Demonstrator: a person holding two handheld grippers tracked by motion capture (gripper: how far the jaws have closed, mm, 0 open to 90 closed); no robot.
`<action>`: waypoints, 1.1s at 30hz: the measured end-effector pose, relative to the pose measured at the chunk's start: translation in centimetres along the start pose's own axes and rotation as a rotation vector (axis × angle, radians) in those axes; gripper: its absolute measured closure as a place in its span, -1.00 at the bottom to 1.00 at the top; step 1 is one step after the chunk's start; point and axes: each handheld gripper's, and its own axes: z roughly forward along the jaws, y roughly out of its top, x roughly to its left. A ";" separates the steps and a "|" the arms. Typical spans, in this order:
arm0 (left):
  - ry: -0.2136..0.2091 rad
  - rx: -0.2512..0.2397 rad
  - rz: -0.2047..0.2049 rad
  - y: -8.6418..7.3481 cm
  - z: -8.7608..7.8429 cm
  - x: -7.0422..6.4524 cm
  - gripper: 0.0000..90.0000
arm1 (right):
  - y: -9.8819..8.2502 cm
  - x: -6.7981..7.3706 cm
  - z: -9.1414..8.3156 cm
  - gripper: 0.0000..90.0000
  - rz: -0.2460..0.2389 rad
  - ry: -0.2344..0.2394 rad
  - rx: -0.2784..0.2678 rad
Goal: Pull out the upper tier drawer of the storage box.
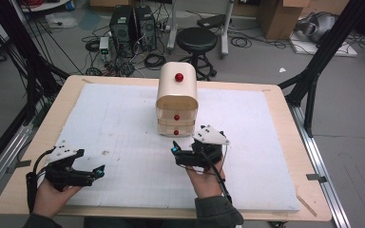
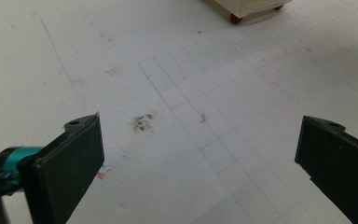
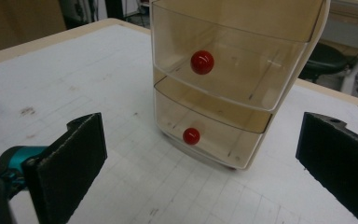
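Note:
A small cream drawer unit [image 1: 177, 100] stands at the middle of the white foam board [image 1: 123, 137]. It has see-through drawers with red ball knobs; the middle knob [image 3: 202, 62] and the bottom knob [image 3: 191, 136] face my right gripper. A third red knob [image 1: 178, 77] sits on its top. My right gripper [image 1: 190, 153] hovers just in front of the unit, open, with nothing between its jaws. My left gripper [image 1: 83, 175] is open over bare board at the front left, and a corner of the unit [image 2: 247, 9] lies far ahead of it.
The board lies on a wooden table [image 1: 33, 156]. A dark smudge [image 2: 142, 122] marks the board ahead of the left gripper. Behind the table stand a black stool [image 1: 197, 42], computer towers [image 1: 132, 28] and cables on the floor. Black frame legs [image 1: 313, 71] flank the table.

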 end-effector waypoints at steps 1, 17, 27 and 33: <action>0.006 -0.002 -0.002 0.0 -0.1 0.0 -0.96 | 0.1 0.5 0.4 -0.99 0.014 -0.021 -0.007; 0.003 -0.003 -0.001 0.1 -0.1 0.2 -0.96 | 0.5 2.9 3.2 -0.88 0.043 -0.094 -0.064; 0.002 -0.003 0.000 0.1 0.0 0.2 -0.96 | 0.4 3.4 4.3 -0.60 0.070 -0.145 -0.123; 0.002 -0.002 0.000 0.1 0.0 0.2 -0.96 | 0.3 3.8 4.7 -0.22 0.068 -0.215 -0.166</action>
